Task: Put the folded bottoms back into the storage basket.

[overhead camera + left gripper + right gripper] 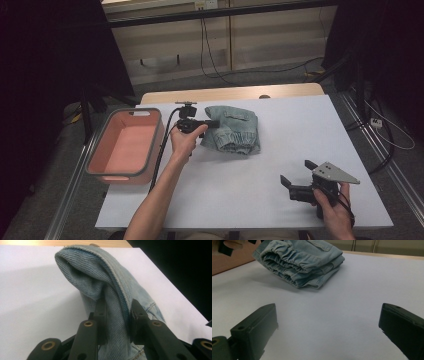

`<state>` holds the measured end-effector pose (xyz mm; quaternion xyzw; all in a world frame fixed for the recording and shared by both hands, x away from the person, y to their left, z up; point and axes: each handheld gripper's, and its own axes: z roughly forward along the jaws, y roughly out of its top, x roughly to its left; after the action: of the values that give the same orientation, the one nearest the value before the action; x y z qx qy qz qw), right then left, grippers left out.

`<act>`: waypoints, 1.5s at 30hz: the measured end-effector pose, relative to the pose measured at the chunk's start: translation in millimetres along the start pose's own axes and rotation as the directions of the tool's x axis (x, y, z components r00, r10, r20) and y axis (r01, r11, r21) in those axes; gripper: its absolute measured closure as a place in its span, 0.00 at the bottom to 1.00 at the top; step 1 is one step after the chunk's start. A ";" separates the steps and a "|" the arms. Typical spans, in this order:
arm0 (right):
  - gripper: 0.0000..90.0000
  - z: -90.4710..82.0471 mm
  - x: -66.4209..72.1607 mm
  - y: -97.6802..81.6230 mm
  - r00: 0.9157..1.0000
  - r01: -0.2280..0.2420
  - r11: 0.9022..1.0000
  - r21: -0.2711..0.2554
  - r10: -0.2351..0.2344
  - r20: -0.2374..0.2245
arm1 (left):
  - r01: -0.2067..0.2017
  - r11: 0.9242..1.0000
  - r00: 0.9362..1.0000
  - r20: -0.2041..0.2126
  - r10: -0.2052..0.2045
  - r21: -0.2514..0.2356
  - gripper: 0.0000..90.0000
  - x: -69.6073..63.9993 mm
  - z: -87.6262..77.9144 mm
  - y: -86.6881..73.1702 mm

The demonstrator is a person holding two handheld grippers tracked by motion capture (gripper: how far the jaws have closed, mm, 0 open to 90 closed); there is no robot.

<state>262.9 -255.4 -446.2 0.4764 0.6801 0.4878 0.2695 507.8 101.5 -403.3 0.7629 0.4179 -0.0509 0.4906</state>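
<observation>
A folded pair of light blue jeans [232, 131] lies near the middle of the white table [280, 150]. My left gripper [212, 123] is shut on the left edge of the jeans [117, 315], and the pinched fold stands up off the table between the jaws. The elastic waistband of the jeans [299, 261] faces the right gripper view, its left side raised. My right gripper [296, 172] rests low at the front right of the table, jaws wide open with nothing between them, well apart from the jeans.
A pink tub with a grey rim [125, 145] sits at the table's left edge, empty. A wooden strip [230, 93] runs along the far edge. Cables lie on the floor beyond. Bare table lies between the jeans and the right gripper.
</observation>
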 end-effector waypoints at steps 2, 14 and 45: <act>0.02 0.1 0.0 0.0 1.000 0.000 1.000 0.000 0.000 0.000 | -0.015 1.000 1.000 -0.006 0.015 -0.004 0.81 -1.8 -4.0 1.4; 0.02 0.2 0.5 -0.1 1.000 0.003 1.000 0.001 -0.003 0.001 | -0.110 0.994 0.994 0.000 0.110 -0.019 0.81 -11.5 -24.9 7.1; 0.02 0.3 0.4 -0.1 1.000 0.002 1.000 0.000 -0.002 0.001 | -0.193 0.981 0.981 0.010 0.194 -0.032 0.82 -31.3 -63.5 7.1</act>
<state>262.9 -255.0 -446.4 0.4760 0.6803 0.4873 0.2704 471.4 132.1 -350.4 0.7919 0.3393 -0.0013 0.5076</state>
